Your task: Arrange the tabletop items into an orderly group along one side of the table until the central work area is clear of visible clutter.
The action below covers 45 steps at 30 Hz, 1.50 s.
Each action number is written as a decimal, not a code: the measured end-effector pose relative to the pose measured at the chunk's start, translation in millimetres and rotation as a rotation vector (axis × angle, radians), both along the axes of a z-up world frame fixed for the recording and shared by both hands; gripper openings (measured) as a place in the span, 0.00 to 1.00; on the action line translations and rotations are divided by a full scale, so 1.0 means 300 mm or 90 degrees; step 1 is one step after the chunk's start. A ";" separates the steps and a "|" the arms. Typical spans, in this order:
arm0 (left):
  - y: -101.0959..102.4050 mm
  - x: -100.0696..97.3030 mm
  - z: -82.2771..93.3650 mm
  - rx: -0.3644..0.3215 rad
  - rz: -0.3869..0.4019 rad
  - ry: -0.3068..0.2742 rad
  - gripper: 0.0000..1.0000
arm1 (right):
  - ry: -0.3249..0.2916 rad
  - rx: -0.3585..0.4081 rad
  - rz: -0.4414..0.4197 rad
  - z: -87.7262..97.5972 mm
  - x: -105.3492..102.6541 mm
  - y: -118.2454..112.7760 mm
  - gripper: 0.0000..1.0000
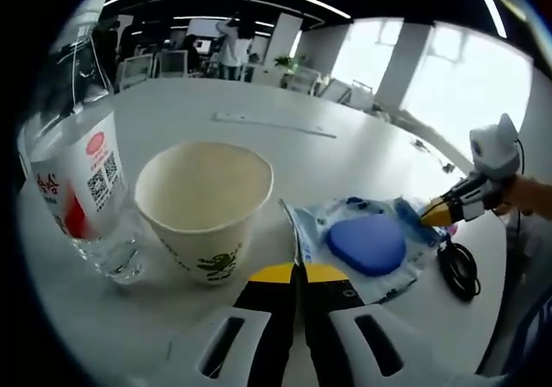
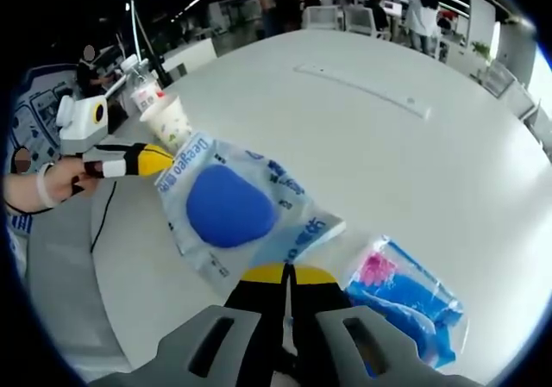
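A clear plastic packet with a blue pad inside (image 1: 366, 242) (image 2: 228, 204) lies on the white table (image 1: 259, 102) (image 2: 388, 146). My left gripper (image 1: 296, 272) (image 2: 159, 163) is shut on the packet's near edge. My right gripper (image 2: 289, 271) (image 1: 429, 216) is shut on the opposite edge, so the packet is held between the two. Just left of the packet stands a cream paper cup (image 1: 205, 204) (image 2: 170, 121), upright and empty. Beside it stands a clear water bottle with a red and white label (image 1: 78, 171) (image 2: 142, 92).
A second clear packet with blue and pink contents (image 2: 405, 296) lies to the right of my right gripper. A black cable (image 1: 459, 271) (image 2: 102, 219) coils near the table edge. A long flat strip (image 1: 276, 124) (image 2: 362, 84) lies farther out. Chairs and people stand beyond the table.
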<state>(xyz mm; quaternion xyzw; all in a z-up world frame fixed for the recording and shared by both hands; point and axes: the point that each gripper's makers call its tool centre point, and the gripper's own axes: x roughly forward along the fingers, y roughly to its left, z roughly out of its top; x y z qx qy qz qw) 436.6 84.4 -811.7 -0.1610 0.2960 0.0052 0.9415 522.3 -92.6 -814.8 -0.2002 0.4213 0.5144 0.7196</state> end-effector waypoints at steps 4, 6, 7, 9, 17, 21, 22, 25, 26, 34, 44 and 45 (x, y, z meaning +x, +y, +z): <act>0.002 0.000 0.001 -0.003 0.003 -0.002 0.00 | 0.000 0.000 0.000 0.000 -0.005 0.000 0.00; 0.000 -0.001 0.001 -0.001 0.001 -0.003 0.00 | -0.002 -0.001 0.003 0.000 -0.008 0.000 0.00; 0.001 -0.002 0.002 -0.001 0.001 -0.003 0.00 | -0.003 -0.002 0.004 0.000 -0.008 0.000 0.00; 0.002 -0.002 0.001 -0.001 0.002 -0.003 0.00 | -0.004 -0.001 0.004 0.000 -0.010 -0.001 0.00; 0.009 0.003 0.006 0.003 0.004 -0.008 0.00 | -0.016 0.000 0.010 0.005 -0.021 -0.002 0.00; 0.014 0.007 0.011 0.003 0.007 -0.011 0.00 | -0.021 -0.002 0.013 0.003 -0.012 -0.004 0.01; 0.015 0.009 0.014 0.004 0.007 -0.013 0.00 | -0.023 0.001 0.013 0.006 -0.012 -0.002 0.01; 0.017 0.012 0.018 0.005 0.007 -0.014 0.00 | -0.030 -0.004 0.012 0.010 -0.011 -0.005 0.02; 0.017 0.013 0.019 0.005 0.007 -0.015 0.00 | -0.029 -0.002 0.015 0.012 -0.013 -0.002 0.02; 0.020 0.013 0.029 0.008 0.006 -0.018 0.01 | -0.041 0.010 0.015 0.048 -0.013 -0.002 0.02; 0.001 -0.006 0.079 0.004 -0.006 -0.034 0.06 | -0.065 0.053 -0.003 0.132 0.008 -0.006 0.07; 0.000 -0.008 0.083 0.003 -0.006 -0.037 0.06 | -0.067 0.060 -0.005 0.145 0.008 -0.006 0.07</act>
